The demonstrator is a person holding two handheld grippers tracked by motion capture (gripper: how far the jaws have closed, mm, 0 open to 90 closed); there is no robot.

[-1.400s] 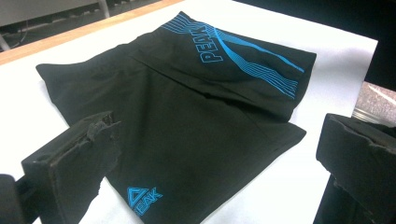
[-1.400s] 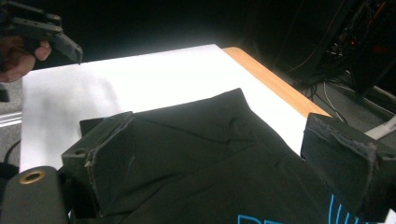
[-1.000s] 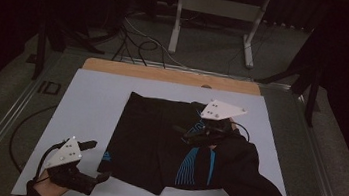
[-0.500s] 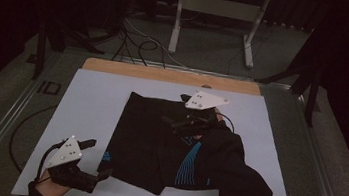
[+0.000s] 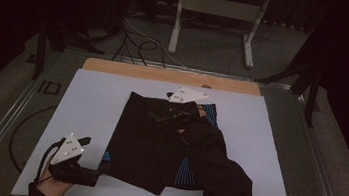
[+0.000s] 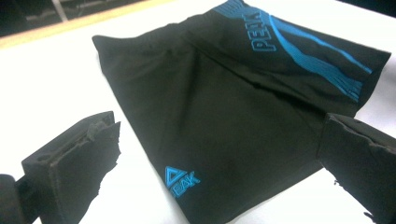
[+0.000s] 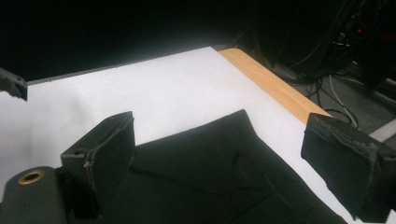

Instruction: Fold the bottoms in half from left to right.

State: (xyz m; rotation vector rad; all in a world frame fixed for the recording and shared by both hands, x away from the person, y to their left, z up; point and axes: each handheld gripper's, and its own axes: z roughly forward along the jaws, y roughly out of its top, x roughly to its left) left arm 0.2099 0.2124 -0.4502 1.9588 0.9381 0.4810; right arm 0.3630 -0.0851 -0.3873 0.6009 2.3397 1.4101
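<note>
A pair of black shorts (image 5: 141,144) with blue stripes and a blue logo lies flat on the white table (image 5: 91,103). My left gripper (image 5: 95,155) rests at the near left, just off the shorts' near-left corner, open. In the left gripper view its jaws (image 6: 219,123) stand wide apart with the shorts (image 6: 233,102) and their logo between and beyond them. My right gripper (image 5: 157,117) hovers over the far part of the shorts, pointing left, open. In the right gripper view it (image 7: 220,122) frames the far corner of the shorts (image 7: 210,172).
A wooden strip (image 5: 165,74) edges the table's far side. Beyond it, cables (image 5: 134,37) and a metal stand (image 5: 213,12) sit on the floor. The person's dark sleeve (image 5: 232,185) lies across the near right of the shorts.
My right gripper has moved left and a little farther away across the shorts. The left gripper has stayed almost still.
</note>
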